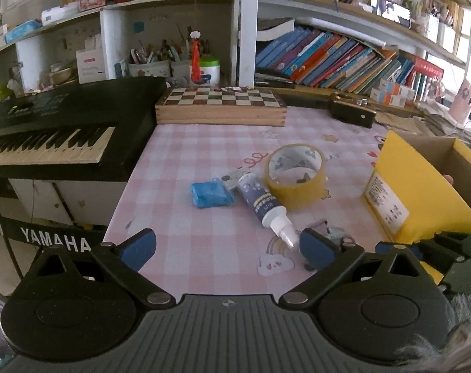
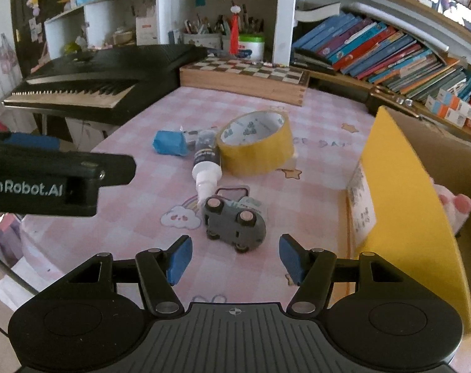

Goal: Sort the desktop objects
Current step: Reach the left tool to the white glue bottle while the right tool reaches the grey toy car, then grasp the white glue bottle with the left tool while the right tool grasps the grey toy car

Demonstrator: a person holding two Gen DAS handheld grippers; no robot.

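On the pink checked tablecloth (image 1: 204,155) lie a blue packet (image 1: 211,194), a glue bottle (image 1: 265,206) with a white nozzle, and a yellow tape roll (image 1: 296,174). They also show in the right wrist view: packet (image 2: 170,143), bottle (image 2: 206,163), tape (image 2: 257,146). A grey toy car (image 2: 234,222) lies overturned, wheels up, just ahead of my open, empty right gripper (image 2: 234,259). My left gripper (image 1: 226,248) is open and empty, near the bottle's nozzle. It shows from the side in the right wrist view (image 2: 58,171).
A yellow cardboard box (image 2: 416,199) stands open at the right with a pink plush toy (image 2: 453,208) inside. A black Yamaha keyboard (image 1: 48,136) borders the table's left. A wooden chessboard box (image 1: 221,105) sits at the back, below shelves of books (image 1: 344,59).
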